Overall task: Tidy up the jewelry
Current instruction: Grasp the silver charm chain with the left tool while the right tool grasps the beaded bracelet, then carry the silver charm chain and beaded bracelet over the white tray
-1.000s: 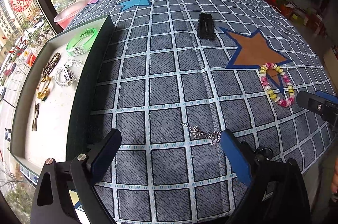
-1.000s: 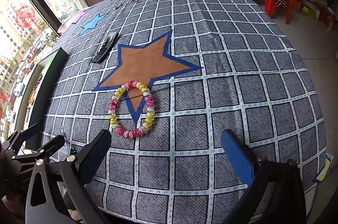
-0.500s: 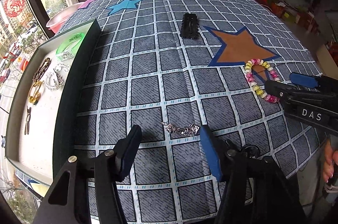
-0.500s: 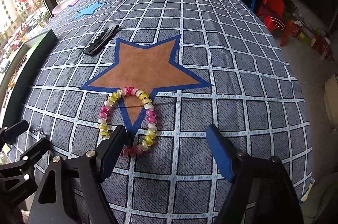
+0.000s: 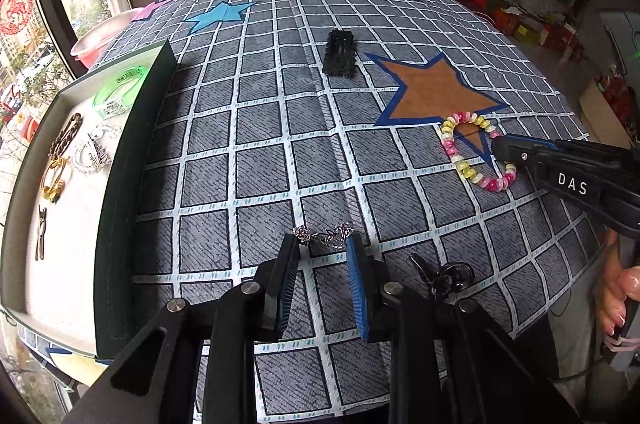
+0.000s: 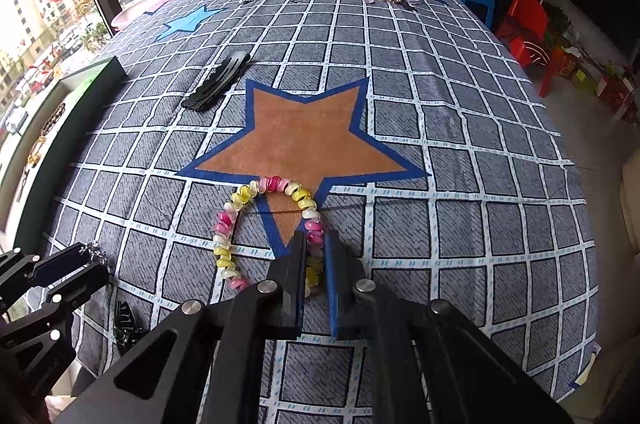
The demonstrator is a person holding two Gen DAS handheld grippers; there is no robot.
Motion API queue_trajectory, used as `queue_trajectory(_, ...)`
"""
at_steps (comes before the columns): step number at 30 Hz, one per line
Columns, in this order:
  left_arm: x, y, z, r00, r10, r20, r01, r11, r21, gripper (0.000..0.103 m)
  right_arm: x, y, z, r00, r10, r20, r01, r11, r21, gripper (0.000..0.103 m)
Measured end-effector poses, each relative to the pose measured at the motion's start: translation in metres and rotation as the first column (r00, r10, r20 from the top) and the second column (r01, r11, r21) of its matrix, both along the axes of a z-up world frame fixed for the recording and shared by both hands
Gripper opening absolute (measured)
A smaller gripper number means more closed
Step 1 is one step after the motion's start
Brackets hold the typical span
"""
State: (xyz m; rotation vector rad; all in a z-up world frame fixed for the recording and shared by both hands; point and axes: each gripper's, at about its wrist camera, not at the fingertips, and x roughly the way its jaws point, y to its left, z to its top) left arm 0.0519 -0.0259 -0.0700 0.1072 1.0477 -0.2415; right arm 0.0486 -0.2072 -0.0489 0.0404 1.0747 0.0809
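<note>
Right gripper (image 6: 316, 244) pinching glossy spiral-coil bracelet (image 6: 240, 196); quilted checked cloth (image 6: 460, 128).

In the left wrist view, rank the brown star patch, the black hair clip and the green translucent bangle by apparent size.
1. Brown star patch, clearly largest.
2. Green translucent bangle and black hair clip look alike; unranked.

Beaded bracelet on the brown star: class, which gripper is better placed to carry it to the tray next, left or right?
Right. The right gripper is already shut on the beaded bracelet. The left gripper is closing around the silver chain near the tray, so it is occupied.
</note>
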Motion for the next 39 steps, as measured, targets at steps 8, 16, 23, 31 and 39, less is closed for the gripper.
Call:
queue_trajectory(8,-0.003,0.009,0.014,1.000,0.007,0.029,-0.006,1.000,-0.022,0.032,-0.010,-0.009,0.017,0.999,-0.012,0.032,0.010,0.998,0.064,0.009)
queue_trajectory(16,-0.006,0.023,0.026,0.998,0.030,0.055,-0.028,0.999,-0.041,0.032,-0.016,-0.007,0.029,0.999,-0.003,0.042,-0.002,0.995,0.103,0.009)
queue_trajectory(23,-0.007,0.036,0.036,0.996,0.047,0.078,-0.042,0.997,-0.057,0.032,-0.018,-0.002,0.038,0.999,0.001,0.051,-0.007,0.994,0.110,0.009)
queue_trajectory(31,-0.009,0.053,0.043,0.993,0.069,0.099,-0.060,0.995,-0.083,0.032,-0.016,0.019,0.051,0.997,0.033,0.073,-0.039,0.995,0.095,0.009)
queue_trajectory(39,-0.011,0.074,0.045,0.989,0.098,0.110,-0.086,0.990,-0.107,0.032,-0.015,0.040,0.057,0.995,0.064,0.080,-0.071,0.994,0.085,0.009)
